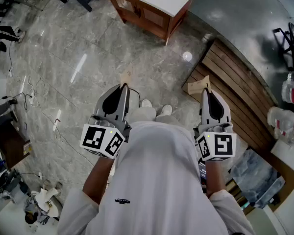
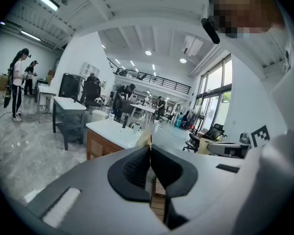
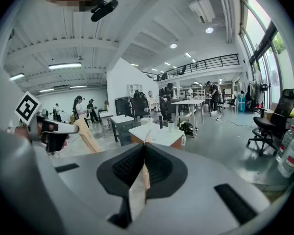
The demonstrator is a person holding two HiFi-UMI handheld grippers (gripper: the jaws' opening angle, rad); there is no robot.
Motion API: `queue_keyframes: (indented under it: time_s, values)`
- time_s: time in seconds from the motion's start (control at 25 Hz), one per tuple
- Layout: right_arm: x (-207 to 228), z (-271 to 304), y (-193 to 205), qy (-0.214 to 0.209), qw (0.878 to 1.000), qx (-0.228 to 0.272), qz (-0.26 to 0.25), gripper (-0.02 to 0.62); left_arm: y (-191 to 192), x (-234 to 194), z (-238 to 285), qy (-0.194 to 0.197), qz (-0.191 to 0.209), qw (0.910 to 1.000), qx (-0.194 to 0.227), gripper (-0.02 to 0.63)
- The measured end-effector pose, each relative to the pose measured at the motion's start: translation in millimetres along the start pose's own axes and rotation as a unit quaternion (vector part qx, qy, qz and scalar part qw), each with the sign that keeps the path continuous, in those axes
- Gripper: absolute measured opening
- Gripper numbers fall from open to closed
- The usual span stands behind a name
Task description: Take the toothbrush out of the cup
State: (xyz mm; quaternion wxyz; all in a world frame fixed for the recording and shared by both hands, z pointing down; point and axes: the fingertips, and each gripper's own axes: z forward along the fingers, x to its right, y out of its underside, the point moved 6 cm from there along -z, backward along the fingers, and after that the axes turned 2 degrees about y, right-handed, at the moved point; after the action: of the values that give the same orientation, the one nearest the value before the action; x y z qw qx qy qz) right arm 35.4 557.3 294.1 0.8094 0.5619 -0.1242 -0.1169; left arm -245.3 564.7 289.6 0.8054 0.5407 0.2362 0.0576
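My left gripper (image 1: 125, 86) and right gripper (image 1: 205, 89) are held side by side in front of the person's body, above the marble floor. Each is shut on a small tan cardboard piece (image 1: 126, 76) (image 1: 198, 85). In the left gripper view the cardboard piece (image 2: 147, 137) pokes out past the left gripper (image 2: 150, 146). In the right gripper view a cardboard strip (image 3: 137, 190) runs between the jaws of the right gripper (image 3: 145, 145). Far ahead a pale cup (image 3: 170, 126) (image 2: 135, 127) stands on a white-topped wooden cabinet (image 1: 152, 6). The toothbrush is too small to make out.
A slatted wooden platform (image 1: 235, 87) lies to the right, with plastic-wrapped bottles (image 1: 284, 116) beyond it. Cables (image 1: 29, 92) trail on the floor at the left. An office chair (image 3: 272, 126) and bottles (image 3: 291, 153) stand at the right. People work at desks (image 2: 68, 104) farther back.
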Motion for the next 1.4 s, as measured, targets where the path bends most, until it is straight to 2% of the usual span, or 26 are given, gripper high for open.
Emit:
queue_keyframes:
  time_s: [0.2, 0.64, 1.08, 1.4]
  values:
    - [16, -27, 1, -0.018, 0.999, 0.027, -0.008, 0.008, 10, 46, -12, -0.003, 0.001, 1.0, 0.009, 0.006]
    - [56, -60, 12, -0.023, 0.998, 0.047, 0.019, 0.008, 23, 103, -5, 0.002, 0.019, 0.9998, 0.009, 0.006]
    - [90, -45, -1, -0.035, 0.998, 0.049, 0.005, 0.008, 19, 115, 34, 0.007, 0.019, 0.9997, 0.011, 0.008]
    - [108, 17, -16, -0.043, 0.998, 0.048, -0.012, 0.008, 0, 87, 103, 0.024, 0.017, 0.9995, 0.009, 0.008]
